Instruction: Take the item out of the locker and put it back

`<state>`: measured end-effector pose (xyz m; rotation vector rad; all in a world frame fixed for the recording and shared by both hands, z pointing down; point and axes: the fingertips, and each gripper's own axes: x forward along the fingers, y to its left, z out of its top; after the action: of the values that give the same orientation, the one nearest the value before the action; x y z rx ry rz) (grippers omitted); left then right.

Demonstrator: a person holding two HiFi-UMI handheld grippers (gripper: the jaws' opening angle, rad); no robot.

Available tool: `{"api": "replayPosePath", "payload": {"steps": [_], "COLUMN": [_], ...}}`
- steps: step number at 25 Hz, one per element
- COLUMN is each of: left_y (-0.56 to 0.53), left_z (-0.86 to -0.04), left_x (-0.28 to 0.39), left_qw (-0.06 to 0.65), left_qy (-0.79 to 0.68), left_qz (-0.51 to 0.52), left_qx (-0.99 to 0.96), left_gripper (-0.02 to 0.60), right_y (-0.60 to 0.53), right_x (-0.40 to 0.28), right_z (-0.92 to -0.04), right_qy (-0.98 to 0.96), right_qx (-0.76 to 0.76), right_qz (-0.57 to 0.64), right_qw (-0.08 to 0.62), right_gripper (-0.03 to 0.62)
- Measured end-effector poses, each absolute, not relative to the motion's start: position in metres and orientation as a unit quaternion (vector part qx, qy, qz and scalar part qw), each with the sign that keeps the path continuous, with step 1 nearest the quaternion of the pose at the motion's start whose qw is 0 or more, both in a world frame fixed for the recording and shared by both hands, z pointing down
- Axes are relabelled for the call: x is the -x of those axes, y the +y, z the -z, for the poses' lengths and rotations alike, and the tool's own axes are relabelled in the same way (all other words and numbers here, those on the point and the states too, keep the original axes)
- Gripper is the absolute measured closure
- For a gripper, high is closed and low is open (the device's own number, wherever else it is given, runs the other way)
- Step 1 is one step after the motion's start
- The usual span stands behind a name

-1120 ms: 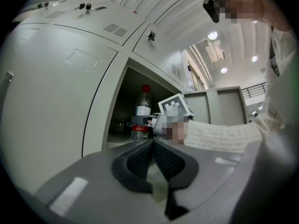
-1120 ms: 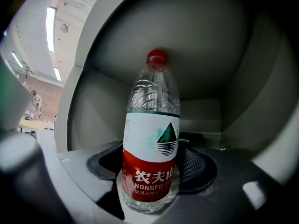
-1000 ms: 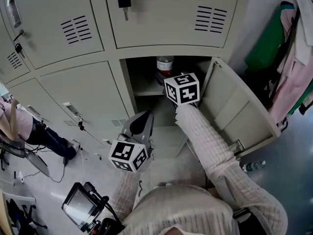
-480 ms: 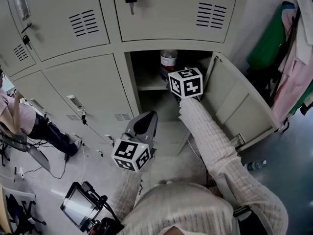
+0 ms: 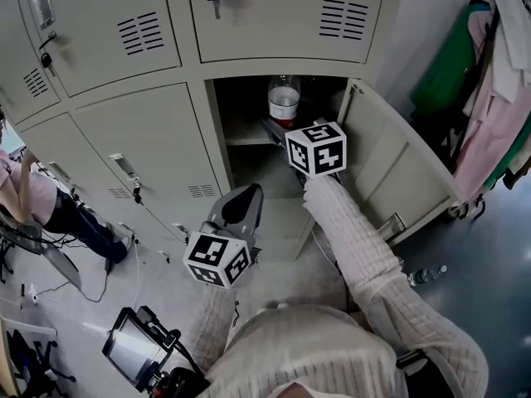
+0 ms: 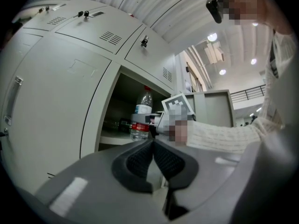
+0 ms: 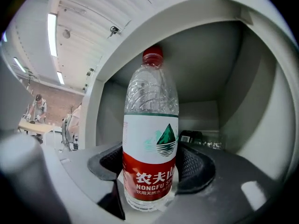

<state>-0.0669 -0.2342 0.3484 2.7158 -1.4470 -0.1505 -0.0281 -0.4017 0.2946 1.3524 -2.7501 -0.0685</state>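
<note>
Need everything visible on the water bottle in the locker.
The bottle is clear ribbed plastic with a red cap and a white-and-red label that carries a green mountain logo. It stands upright at the front of the open locker compartment. The right gripper has it between its jaws, which are closing against both sides of the lower label. Whether its base rests on the shelf cannot be told.

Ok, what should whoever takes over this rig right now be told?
Left hand-held gripper: shut, empty, held back from the locker.
Right hand-held gripper: jaws closing on the bottle, pads against its label.
Bottle: upright at the locker's mouth, by the shelf.
Done: door open, bottle gripped.
Left: probably draw the bottle out, then set it back on the shelf.
</note>
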Motion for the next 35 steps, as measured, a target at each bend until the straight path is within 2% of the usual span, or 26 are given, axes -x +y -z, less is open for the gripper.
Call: {"api": "replayPosePath", "payload": {"steps": [6, 16, 26, 35], "left_y": [-0.226, -0.218, -0.217, -0.216], "left_z": [-0.346, -0.353, -0.384, -0.388], "left_x": [0.057, 0.052, 0.059, 0.061], "left_qw": [0.029, 0.04, 0.078, 0.057], "left_qy": [-0.463, -0.461, -0.468, -0.452], "left_qz": [0.051, 0.048, 0.025, 0.007], "left_qx": [-0.884, -0.885, -0.88, -0.89], "left_gripper": [0.574, 0.574, 0.575, 0.575], "right_y": [-0.379, -0.343, -0.281, -0.243], "right_x": [0.019, 0.011, 0.01, -0.003], "right_z": [-0.297, -0.375, -0.38, -0.383], "right_qy": [-0.904, -0.906, -0.929, -0.933], "right_qx": [-0.427, -0.409, -0.362, -0.355], "right_qz": [-0.011, -0.098, -0.079, -0.058], "right_qw": [0.029, 0.051, 0.021, 0.028], "right_gripper": [0.283, 0.283, 0.283, 0.283]}}
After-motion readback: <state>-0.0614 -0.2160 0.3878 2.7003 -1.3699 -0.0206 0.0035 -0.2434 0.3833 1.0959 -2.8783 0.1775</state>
